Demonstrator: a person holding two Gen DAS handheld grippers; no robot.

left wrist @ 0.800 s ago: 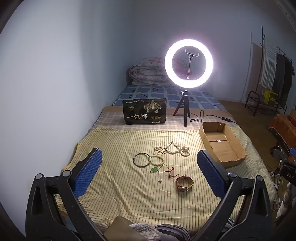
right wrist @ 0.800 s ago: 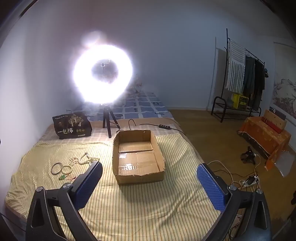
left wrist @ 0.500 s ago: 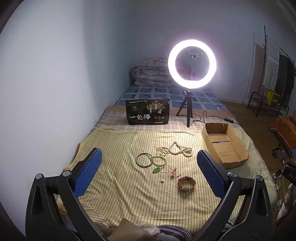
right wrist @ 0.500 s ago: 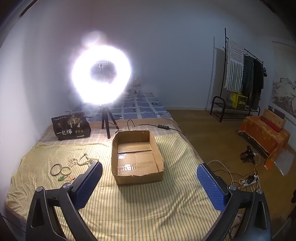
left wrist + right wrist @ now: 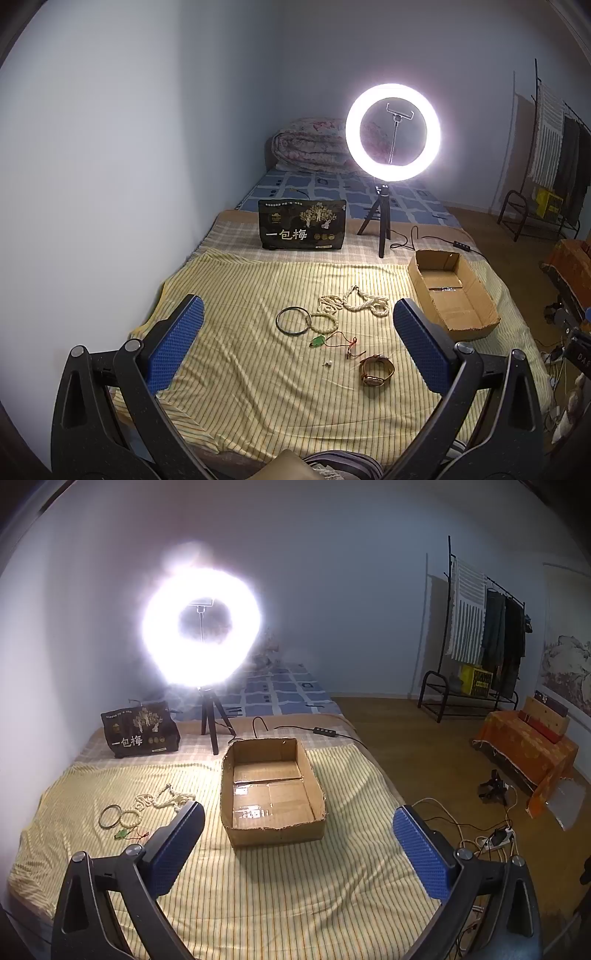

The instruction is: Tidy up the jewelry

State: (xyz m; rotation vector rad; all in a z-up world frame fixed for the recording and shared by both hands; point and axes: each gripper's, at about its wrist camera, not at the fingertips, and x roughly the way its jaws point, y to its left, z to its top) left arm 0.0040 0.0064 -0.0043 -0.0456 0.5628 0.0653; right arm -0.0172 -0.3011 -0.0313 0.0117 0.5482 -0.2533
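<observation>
Yellow striped bed [image 5: 229, 369] carries jewelry: watch [image 5: 376, 370], bangle [image 5: 293, 321], pearl necklace [image 5: 354, 302]. Our view has crept nearer since before; nothing lifted yet. Left gripper [image 5: 295, 347] and right gripper [image 5: 299, 843] fingers apart, empty. Cardboard box [image 5: 275, 832] waits beside.

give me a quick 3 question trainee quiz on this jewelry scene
1. True or false: the cardboard box already holds jewelry.
2. Which piece lies nearest the left tool: A) dark bangle B) watch C) bead necklace?
3. What state are both tools in, left and right tool?

Key: 1 false, it holds none. 2 B. 3 open, holding nothing.
</observation>
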